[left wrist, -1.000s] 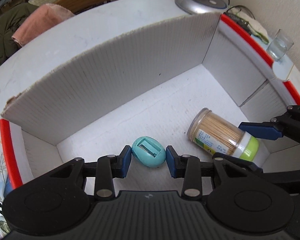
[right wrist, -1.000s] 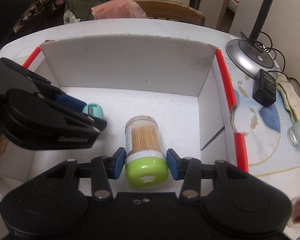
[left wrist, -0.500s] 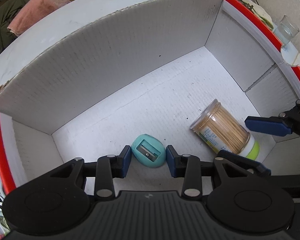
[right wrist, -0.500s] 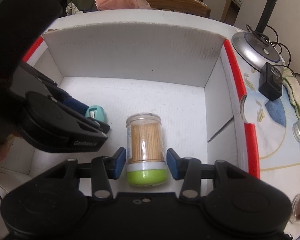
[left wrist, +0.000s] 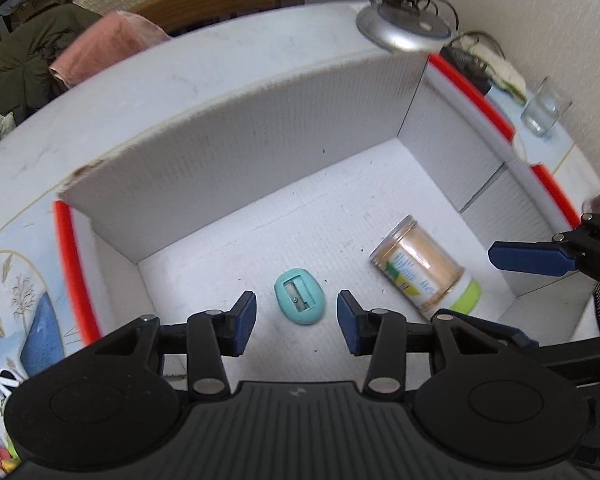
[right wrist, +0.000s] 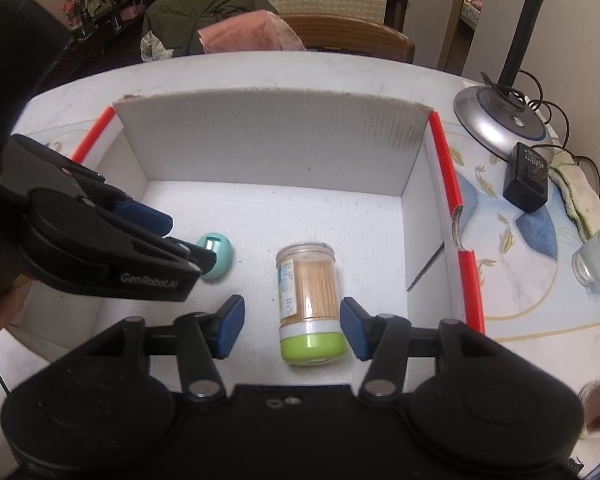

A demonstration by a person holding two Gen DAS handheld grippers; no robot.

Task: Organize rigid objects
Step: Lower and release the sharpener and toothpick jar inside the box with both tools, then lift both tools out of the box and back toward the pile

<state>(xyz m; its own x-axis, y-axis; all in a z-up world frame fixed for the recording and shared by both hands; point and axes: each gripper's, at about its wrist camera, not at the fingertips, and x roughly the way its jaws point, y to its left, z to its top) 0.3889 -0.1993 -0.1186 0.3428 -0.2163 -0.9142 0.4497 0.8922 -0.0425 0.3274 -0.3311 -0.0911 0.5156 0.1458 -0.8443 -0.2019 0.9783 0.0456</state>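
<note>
A teal egg-shaped pencil sharpener [left wrist: 300,297] lies on the floor of a white cardboard box [left wrist: 260,152] with red edges. My left gripper [left wrist: 296,322] is open above it, pads apart and off it. A clear toothpick jar with a green lid [right wrist: 310,304] lies on its side in the same box; it also shows in the left wrist view [left wrist: 426,266]. My right gripper [right wrist: 290,330] is open, its pads spread wider than the jar and clear of it. The sharpener also shows in the right wrist view [right wrist: 218,256], partly behind the left gripper.
The box [right wrist: 276,152] stands on a round white table [left wrist: 180,76]. A lamp base [right wrist: 500,120], a black adapter [right wrist: 526,182], a cloth and a glass [right wrist: 596,254] sit to the right of the box. A chair with pink cloth [right wrist: 244,34] stands behind.
Both grippers opened and let go: the sharpener and the jar now lie free on the box floor. Both grippers have lifted and drawn back a little.
</note>
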